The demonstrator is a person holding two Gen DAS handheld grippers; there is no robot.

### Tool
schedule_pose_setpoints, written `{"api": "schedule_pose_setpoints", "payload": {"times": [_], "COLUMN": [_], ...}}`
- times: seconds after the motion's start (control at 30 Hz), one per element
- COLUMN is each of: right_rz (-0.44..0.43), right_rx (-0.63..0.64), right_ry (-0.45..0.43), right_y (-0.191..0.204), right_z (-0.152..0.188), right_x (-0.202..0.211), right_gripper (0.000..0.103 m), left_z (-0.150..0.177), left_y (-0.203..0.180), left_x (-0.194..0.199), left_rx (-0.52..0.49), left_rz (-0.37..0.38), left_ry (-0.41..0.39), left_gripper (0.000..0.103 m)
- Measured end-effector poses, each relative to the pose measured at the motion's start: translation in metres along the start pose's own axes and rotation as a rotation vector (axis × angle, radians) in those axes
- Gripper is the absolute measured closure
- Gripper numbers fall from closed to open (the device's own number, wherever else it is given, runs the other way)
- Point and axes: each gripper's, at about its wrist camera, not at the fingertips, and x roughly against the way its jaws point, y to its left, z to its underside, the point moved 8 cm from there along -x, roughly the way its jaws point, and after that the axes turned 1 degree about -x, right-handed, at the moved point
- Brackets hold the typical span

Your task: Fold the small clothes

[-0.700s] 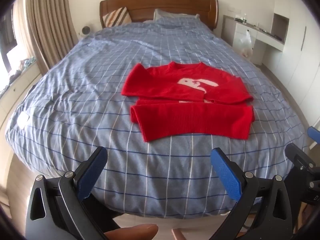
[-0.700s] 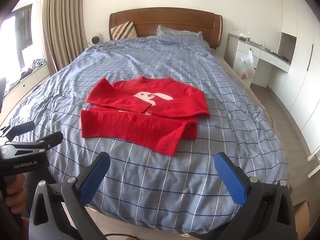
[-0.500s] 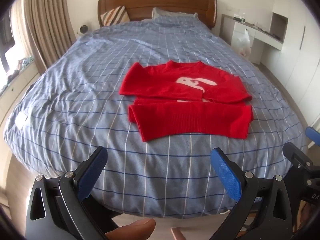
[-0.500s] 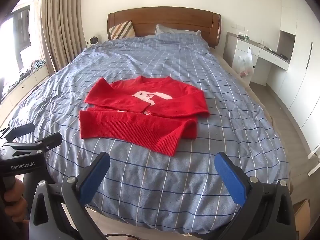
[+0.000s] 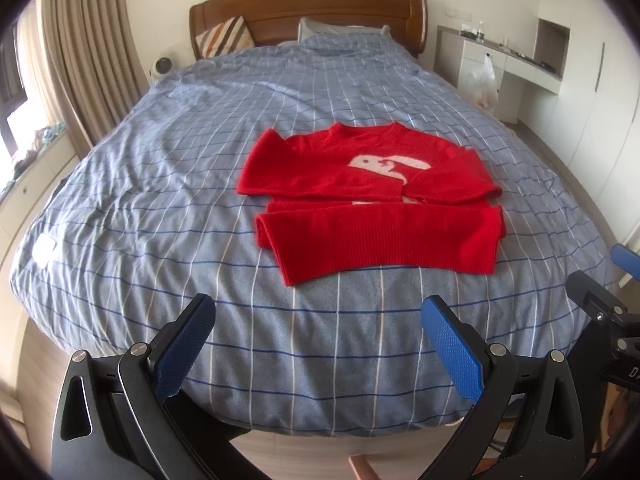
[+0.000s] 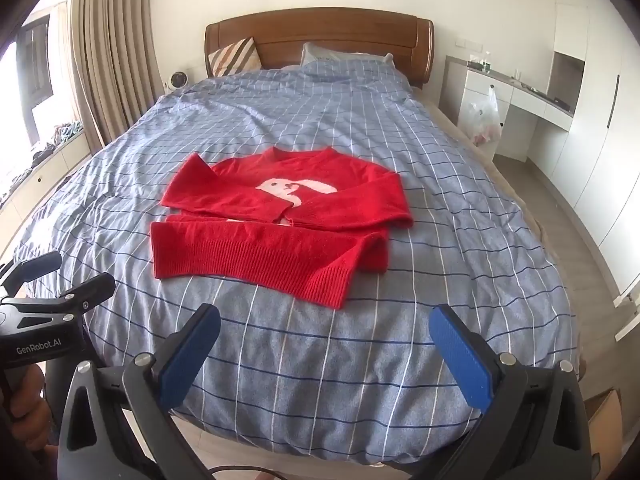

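Observation:
A small red sweater (image 5: 372,204) (image 6: 280,224) with a white animal figure lies flat on the blue checked bedspread (image 5: 160,184) (image 6: 460,208). Both sleeves are folded across its chest and the ribbed hem faces me. My left gripper (image 5: 318,320) hovers over the foot of the bed, short of the hem, its blue pads wide apart and empty. My right gripper (image 6: 324,328) stands the same way, open with nothing between its fingers. Each gripper shows at the edge of the other's view: the right one as (image 5: 608,304), the left one as (image 6: 52,300).
A wooden headboard (image 6: 320,36) with a striped cushion (image 6: 234,58) and a pillow closes the far end. Curtains (image 6: 116,48) and a window ledge run along the left. A white desk (image 6: 516,96) with a plastic bag (image 6: 482,118) stands to the right, then cupboards and bare floor.
Both views have shifted only slightly; the sweater sits marginally lower in the left wrist view. The sweater lies as before and both grippers stay open.

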Motion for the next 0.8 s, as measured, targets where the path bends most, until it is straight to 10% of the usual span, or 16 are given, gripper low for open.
{"api": "schedule_pose_setpoints", "payload": {"times": [0.8], "right_rz": [-0.005], "right_rx": [-0.04], "right_ry": [0.003], "right_y": [-0.01], "right_z": [0.001], "right_x": [0.001], "right_gripper": [0.0], "left_z": [-0.008], "left_y": [0.004], "left_x": [0.001], "left_rx": [0.018], "left_rz": [0.0], "left_ry": [-0.006], "left_gripper": [0.0]}}
